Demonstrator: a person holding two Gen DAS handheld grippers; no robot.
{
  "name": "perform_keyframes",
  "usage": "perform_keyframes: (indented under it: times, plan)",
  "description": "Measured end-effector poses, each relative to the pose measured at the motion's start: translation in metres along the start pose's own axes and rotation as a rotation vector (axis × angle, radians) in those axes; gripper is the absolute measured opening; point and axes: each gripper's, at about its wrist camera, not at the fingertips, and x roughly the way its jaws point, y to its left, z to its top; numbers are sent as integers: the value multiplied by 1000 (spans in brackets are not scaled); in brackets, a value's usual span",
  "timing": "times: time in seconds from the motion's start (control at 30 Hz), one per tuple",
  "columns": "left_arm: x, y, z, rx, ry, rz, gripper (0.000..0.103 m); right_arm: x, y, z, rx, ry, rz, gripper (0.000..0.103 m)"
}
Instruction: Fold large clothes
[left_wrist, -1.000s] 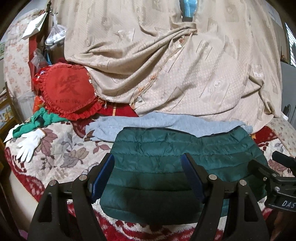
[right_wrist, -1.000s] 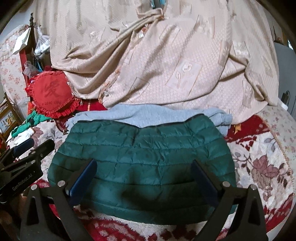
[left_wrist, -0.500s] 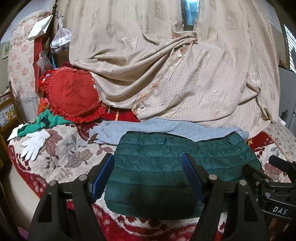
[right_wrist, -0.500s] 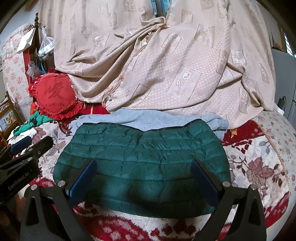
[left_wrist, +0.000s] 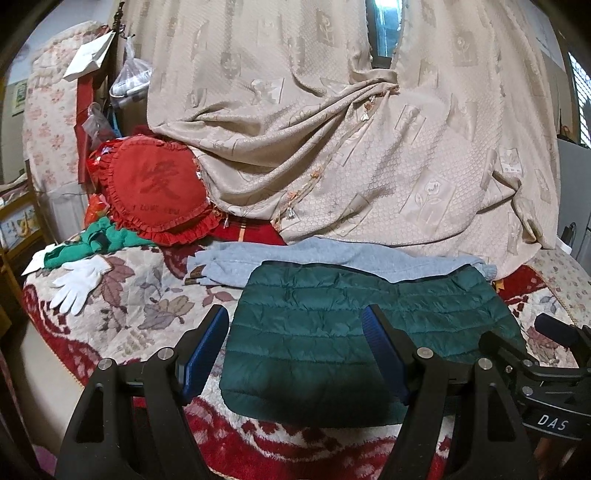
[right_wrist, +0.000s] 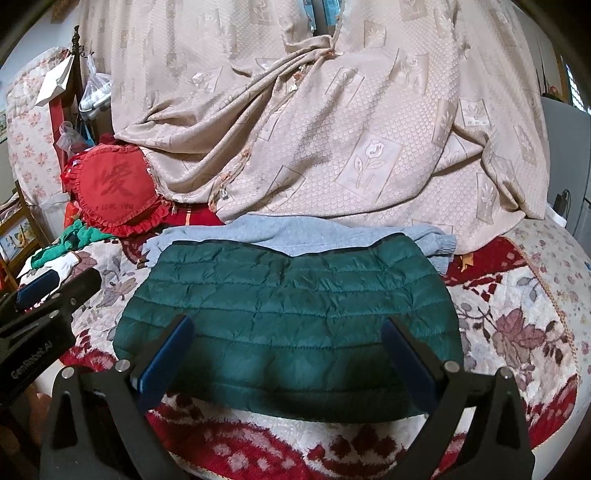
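A dark green quilted jacket (left_wrist: 325, 332) lies folded flat in a rectangle on the floral bedspread (left_wrist: 140, 295); it also shows in the right wrist view (right_wrist: 295, 314). A light blue-grey garment (left_wrist: 332, 258) lies folded just behind it, partly under its far edge, and shows in the right wrist view (right_wrist: 288, 232). My left gripper (left_wrist: 295, 332) is open and empty, above the jacket's near left part. My right gripper (right_wrist: 288, 343) is open and empty, above the jacket's near edge, its jaws wide apart.
A beige curtain (left_wrist: 351, 147) drapes onto the bed behind the clothes. A red heart cushion (left_wrist: 155, 192), a green garment (left_wrist: 92, 247) and a white glove (left_wrist: 77, 284) lie at the left. The bed's front edge runs just below the jacket.
Both grippers have drawn back and up from the jacket, staying open. The jacket and the blue-grey garment have not moved.
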Motion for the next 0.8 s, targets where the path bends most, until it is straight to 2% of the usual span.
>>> perform_keyframes:
  times: [0.33,0.8]
  plan:
    - [-6,0,-1,0,-20,2,59,-2,1,-5,4,14,3,103]
    - [-3,-4,-3,8,-6,-4,59,1,-1,-5,6,25,6,103]
